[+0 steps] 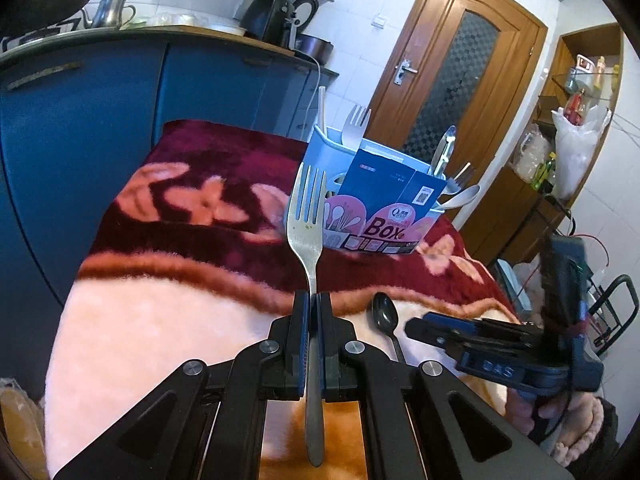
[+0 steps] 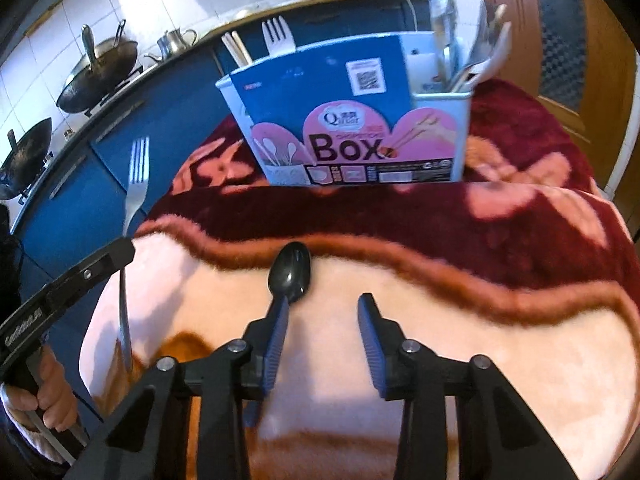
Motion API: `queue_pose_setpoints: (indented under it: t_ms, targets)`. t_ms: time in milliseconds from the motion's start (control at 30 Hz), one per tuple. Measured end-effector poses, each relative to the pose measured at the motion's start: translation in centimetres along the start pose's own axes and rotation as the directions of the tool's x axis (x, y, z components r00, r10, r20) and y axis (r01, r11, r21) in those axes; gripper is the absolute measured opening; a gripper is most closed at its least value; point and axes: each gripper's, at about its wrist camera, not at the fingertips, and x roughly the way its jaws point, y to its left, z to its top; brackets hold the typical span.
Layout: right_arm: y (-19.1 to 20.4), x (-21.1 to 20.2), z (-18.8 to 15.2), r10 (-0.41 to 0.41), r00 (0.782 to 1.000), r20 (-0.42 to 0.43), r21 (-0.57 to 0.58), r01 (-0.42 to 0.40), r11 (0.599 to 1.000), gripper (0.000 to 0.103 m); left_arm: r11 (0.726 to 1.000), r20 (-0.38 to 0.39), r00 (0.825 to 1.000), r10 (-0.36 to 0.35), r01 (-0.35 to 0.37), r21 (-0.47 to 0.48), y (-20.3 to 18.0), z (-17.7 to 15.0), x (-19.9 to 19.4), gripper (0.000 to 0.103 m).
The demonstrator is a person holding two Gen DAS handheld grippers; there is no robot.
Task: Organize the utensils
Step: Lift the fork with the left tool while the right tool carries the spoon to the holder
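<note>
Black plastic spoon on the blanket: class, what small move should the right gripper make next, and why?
Probably shift slightly left to centre on the black plastic spoon: the right gripper is open, and only its left finger overlaps the handle.

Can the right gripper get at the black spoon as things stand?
Probably yes: the right gripper is open just short of the black spoon, which lies bare on the blanket, nothing between.

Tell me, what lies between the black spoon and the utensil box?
Only the blanket: the right wrist view shows bare fleece from the black spoon up to the utensil box. Nothing else sits there.
</note>
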Motion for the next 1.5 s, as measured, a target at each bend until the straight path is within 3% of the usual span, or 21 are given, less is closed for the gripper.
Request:
queue_pose_setpoints:
  t_ms: [267, 467, 600, 733, 1067, 1500]
  targets:
    - [1.0, 2.2, 1.9, 0.016, 0.997, -0.072, -0.059, -0.02, 0.998, 0.033, 1.0, 0.033, 0.999, -0.001, 0.0, 0.013, -0.4, 0.3, -0.2, 0.004]
    - [1.6, 3.3, 2.6, 0.003, 0.995, -0.104, -0.092, -0.013, 0.996, 0.024, 1.0, 0.041, 0.999, -0.012, 0.012, 0.017, -0.8, 0.5, -0.1, 0.003]
    - [1.7, 3.2, 2.3, 0.002, 0.996, -0.085, -0.102, -0.011, 0.995, 0.01, 1.0, 0.058, 0.998, -0.008, 0.007, 0.017, -1.0, 0.7, 0.0, 0.003]
    - [1.2, 2.6, 1.7, 0.043, 0.997, -0.056, -0.068, -0.047, 0.997, 0.005, 1.0, 0.07, 0.997, -0.008, 0.008, 0.008, -1.0, 1.1, 0.2, 0.004]
    - [0.4, -1.7, 1.2, 0.098, 0.985, 0.143, -0.022, -0.095, 0.995, 0.004, 1.0, 0.158, 0.987, 0.005, -0.007, 0.015, -2.0, 3.6, 0.6, 0.004]
    - [-1.3, -6.1, 1.2, 0.025, 0.917, 0.397, 0.016, -0.035, 0.999, 0.004, 1.0, 0.304, 0.952, 0.014, -0.019, 0.012, -3.3, 9.1, 2.1, 0.004]
